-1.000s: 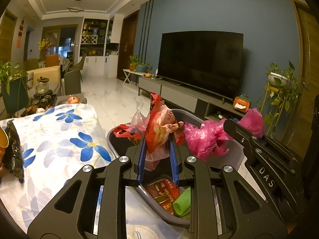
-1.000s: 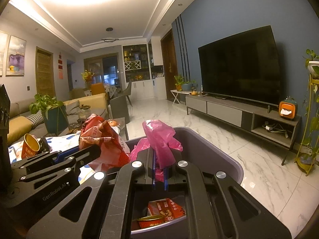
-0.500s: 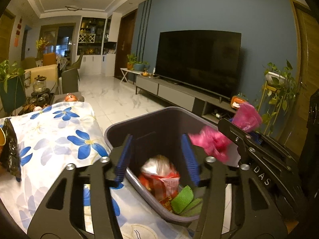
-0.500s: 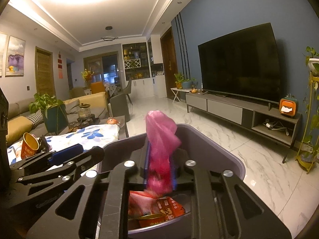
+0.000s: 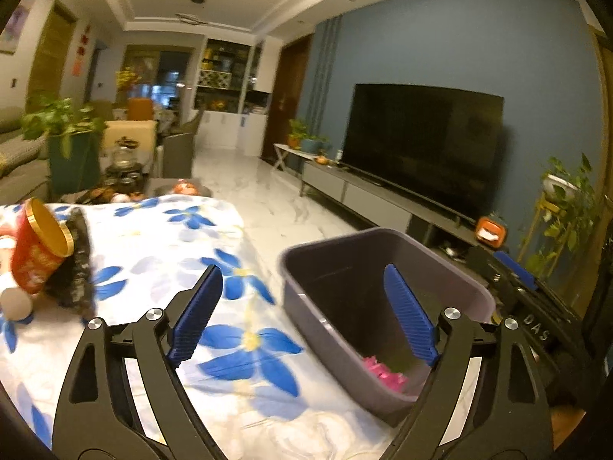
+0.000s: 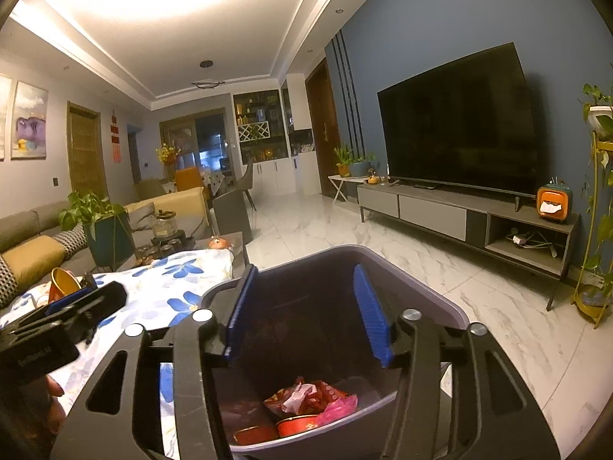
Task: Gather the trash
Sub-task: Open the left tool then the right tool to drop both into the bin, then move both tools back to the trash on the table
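A grey plastic bin (image 5: 452,260) (image 6: 440,303) stands beside the flowered table. Inside it lie a pink bag (image 5: 383,373) (image 6: 337,408), red wrappers (image 6: 306,398) and red cups (image 6: 297,423). My left gripper (image 5: 302,299) is open and empty, straddling the table edge and the bin's left wall. Directly above the bin, my right gripper (image 6: 302,299) hangs open and empty. On the table at the left a red cup with a gold rim (image 5: 38,249) (image 6: 63,283) lies against a dark crumpled wrapper (image 5: 76,268).
The table wears a white cloth with blue flowers (image 5: 164,253) (image 6: 168,287). A TV (image 6: 459,122) on a low grey cabinet (image 6: 459,214) lines the blue wall across a marble floor (image 6: 421,268). Potted plants (image 5: 567,207) stand right, a sofa (image 6: 30,241) left.
Both grippers opened: the red bag fell from the left and the pink bag from the right into the bin. The left gripper then swung left toward the table.
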{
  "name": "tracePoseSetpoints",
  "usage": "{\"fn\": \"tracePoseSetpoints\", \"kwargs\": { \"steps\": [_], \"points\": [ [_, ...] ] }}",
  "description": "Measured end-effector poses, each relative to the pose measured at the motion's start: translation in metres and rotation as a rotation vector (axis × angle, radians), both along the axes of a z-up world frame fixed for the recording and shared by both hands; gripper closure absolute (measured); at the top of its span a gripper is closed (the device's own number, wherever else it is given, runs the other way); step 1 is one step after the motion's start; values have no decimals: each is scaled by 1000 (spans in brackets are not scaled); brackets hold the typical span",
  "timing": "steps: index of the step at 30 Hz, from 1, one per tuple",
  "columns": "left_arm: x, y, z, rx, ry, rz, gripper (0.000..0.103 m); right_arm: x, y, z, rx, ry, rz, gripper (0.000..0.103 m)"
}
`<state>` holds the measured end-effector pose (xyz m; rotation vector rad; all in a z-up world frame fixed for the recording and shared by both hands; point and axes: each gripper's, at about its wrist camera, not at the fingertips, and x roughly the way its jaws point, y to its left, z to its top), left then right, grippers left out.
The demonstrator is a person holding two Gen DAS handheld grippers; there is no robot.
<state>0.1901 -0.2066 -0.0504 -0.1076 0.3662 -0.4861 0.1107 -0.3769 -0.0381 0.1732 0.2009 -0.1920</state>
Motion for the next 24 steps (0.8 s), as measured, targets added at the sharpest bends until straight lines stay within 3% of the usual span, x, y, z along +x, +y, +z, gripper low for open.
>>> {"fn": "tracePoseSetpoints", "kwargs": {
  "steps": [5,13,24],
  "points": [
    [-7,27,1,-2,11,89,16,-7,10,3,-1,-19,16,34],
    [-19,85,1,26,22,250,16,-11,34,2,-1,-25,68,30],
    [-35,177,-5,63,26,490,16,6,99,0,-13,-21,218,30]
  ]
}}
